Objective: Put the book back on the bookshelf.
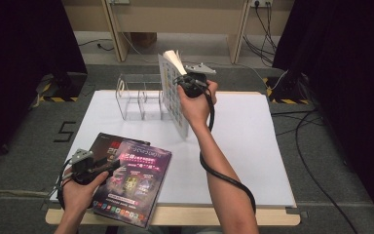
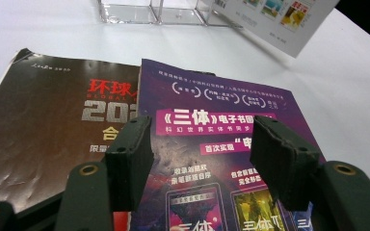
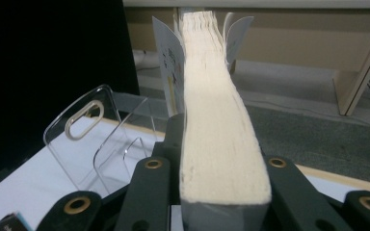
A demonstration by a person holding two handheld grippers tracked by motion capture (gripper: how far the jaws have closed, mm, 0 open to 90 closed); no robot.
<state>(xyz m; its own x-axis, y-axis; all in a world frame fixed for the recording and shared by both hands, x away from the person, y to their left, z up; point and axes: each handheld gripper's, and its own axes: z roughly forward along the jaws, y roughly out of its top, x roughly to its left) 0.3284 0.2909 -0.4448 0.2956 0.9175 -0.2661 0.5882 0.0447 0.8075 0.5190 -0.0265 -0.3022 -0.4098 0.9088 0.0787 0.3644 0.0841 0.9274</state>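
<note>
the right gripper [image 1: 189, 80] is clamping a white book [image 1: 173, 95] at upper centre; the left gripper [image 2: 200, 159] is hovering open-jawed over a purple magazine [image 2: 212, 144] at lower left.

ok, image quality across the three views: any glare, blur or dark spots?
High view: soft overall, dim dark curtains at the sides, white tabletop bright. Left gripper view: purple magazine readable, glare washes out the tabletop. Right gripper view: page edges of the book sharp and evenly lit, left background black, clear rack faintly glinting.
</note>
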